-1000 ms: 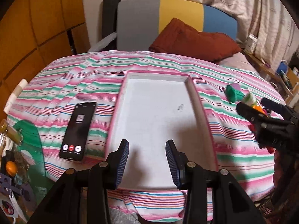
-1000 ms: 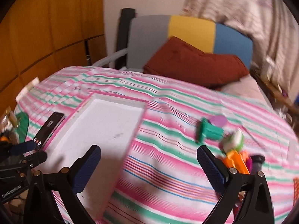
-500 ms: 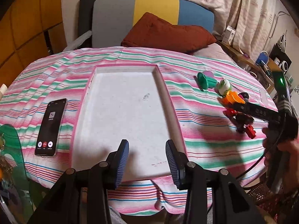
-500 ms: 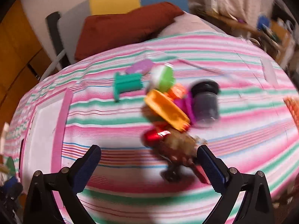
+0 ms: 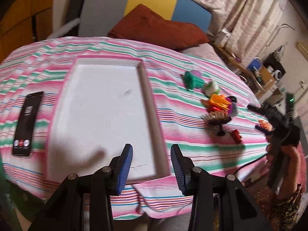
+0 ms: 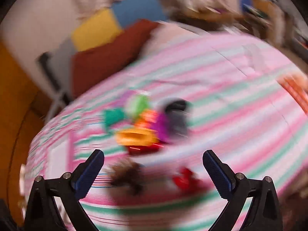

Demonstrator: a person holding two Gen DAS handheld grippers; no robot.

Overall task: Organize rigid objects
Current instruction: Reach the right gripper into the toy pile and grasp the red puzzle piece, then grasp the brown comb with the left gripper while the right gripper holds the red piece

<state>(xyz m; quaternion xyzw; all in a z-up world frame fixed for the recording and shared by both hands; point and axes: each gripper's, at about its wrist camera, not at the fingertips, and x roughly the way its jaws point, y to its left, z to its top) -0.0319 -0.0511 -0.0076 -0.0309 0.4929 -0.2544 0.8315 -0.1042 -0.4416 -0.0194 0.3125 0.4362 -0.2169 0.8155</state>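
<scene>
We hold the left gripper (image 5: 151, 166) over the near edge of the white tray (image 5: 154, 127), fingers parted by a narrow gap with nothing between them. The tray lies flat on the striped cloth (image 5: 192, 152); a phone (image 5: 28, 123) lies left of it, screen lit.

The toys sit in a loose pile right of the tray, apart from it: green spool (image 5: 192, 80), white-green cup (image 5: 211, 87), orange piece (image 5: 219, 102), brown brush (image 5: 218, 118), and a red piece (image 5: 236, 135) nearest us.

Right gripper (image 6: 153, 170): fingers spread wide, holding nothing, above the near side of the pile. Its view is heavily blurred; we make out the brush (image 6: 127, 175) and red piece (image 6: 183, 179) between the fingers, orange piece (image 6: 136, 136) beyond. A rust pillow (image 5: 157, 28) lies behind the cloth.
</scene>
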